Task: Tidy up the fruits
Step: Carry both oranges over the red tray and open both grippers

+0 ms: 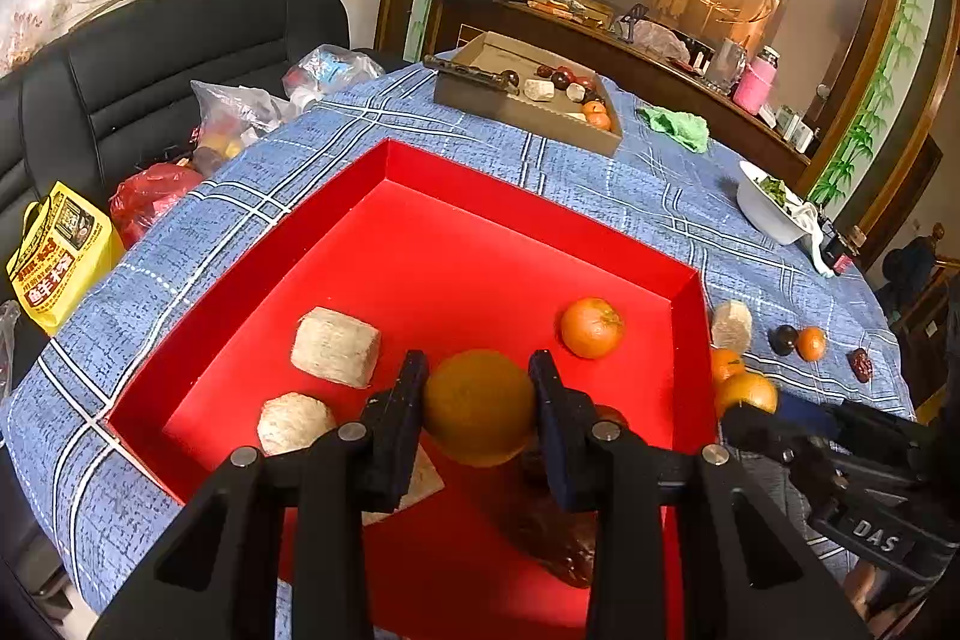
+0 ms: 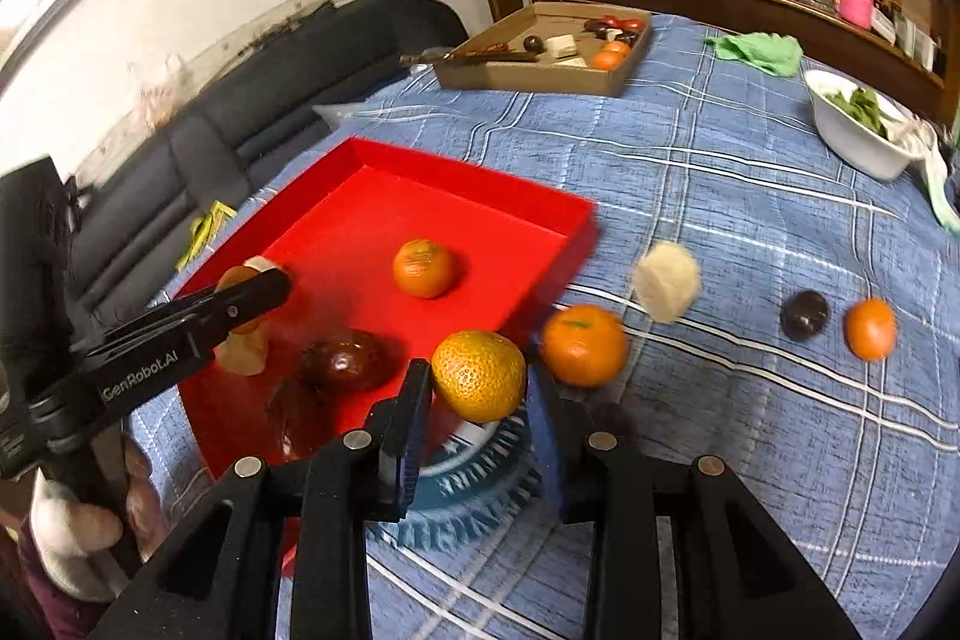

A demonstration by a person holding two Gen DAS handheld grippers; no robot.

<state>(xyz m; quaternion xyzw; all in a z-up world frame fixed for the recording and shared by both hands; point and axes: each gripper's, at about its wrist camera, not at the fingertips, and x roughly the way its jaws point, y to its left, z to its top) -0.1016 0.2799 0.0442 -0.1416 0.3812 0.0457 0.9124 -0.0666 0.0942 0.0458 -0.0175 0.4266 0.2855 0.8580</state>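
My left gripper is shut on a dull orange over the red tray. On the tray floor lie two beige blocks, a bright tangerine and dark red fruit. My right gripper is shut on a yellow-orange tangerine, held above the tablecloth just outside the tray's near right corner. Loose on the cloth beside it are an orange, a beige lump, a dark fruit and a small tangerine.
A cardboard box holding more fruit stands at the table's far side. A green cloth and a white bowl of greens sit to the right. A black sofa with plastic bags runs along the left.
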